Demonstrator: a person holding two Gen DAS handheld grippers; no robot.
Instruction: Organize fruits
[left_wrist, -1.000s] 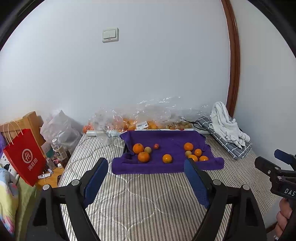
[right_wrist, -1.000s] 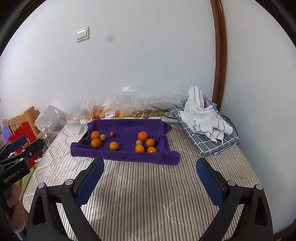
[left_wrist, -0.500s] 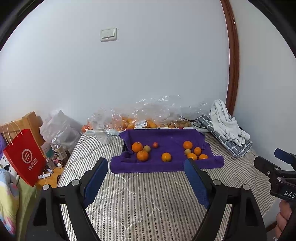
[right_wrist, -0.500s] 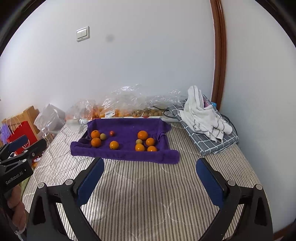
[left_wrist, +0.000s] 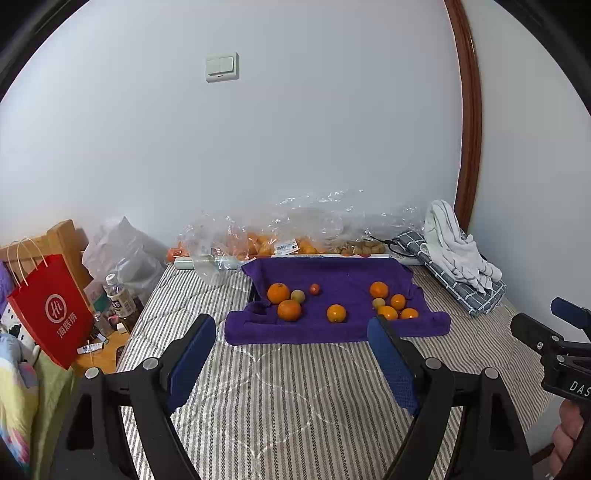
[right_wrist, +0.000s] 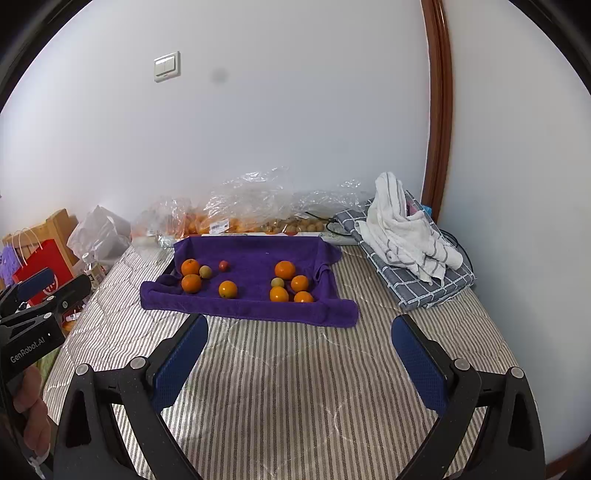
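Striped bedding (left_wrist: 295, 398) covers a bed that carries a purple towel (left_wrist: 343, 273) draped over a tray, its long axis running left to right across the far half of the mattress, parallel to the white wall. On the towel lie ten fruits in two clusters. The left cluster (right_wrist: 201, 275) has three oranges, one pale green fruit and one small red fruit; the right cluster (right_wrist: 290, 286) has four oranges around one green fruit. A bare strip of purple separates the clusters. Behind the towel, crumpled clear plastic bags (left_wrist: 280, 229) with more fruit line the wall. To the right, a checked cloth under a white striped towel (right_wrist: 402, 229) sits near the bed's edge. A red paper bag (left_wrist: 51, 314) stands off the bed's left edge. Open striped bedding stretches between the towel and both claws. The left claw (left_wrist: 291, 354) stands wide with nothing between its pads; the right claw (right_wrist: 299, 354) also gapes wide and empty.
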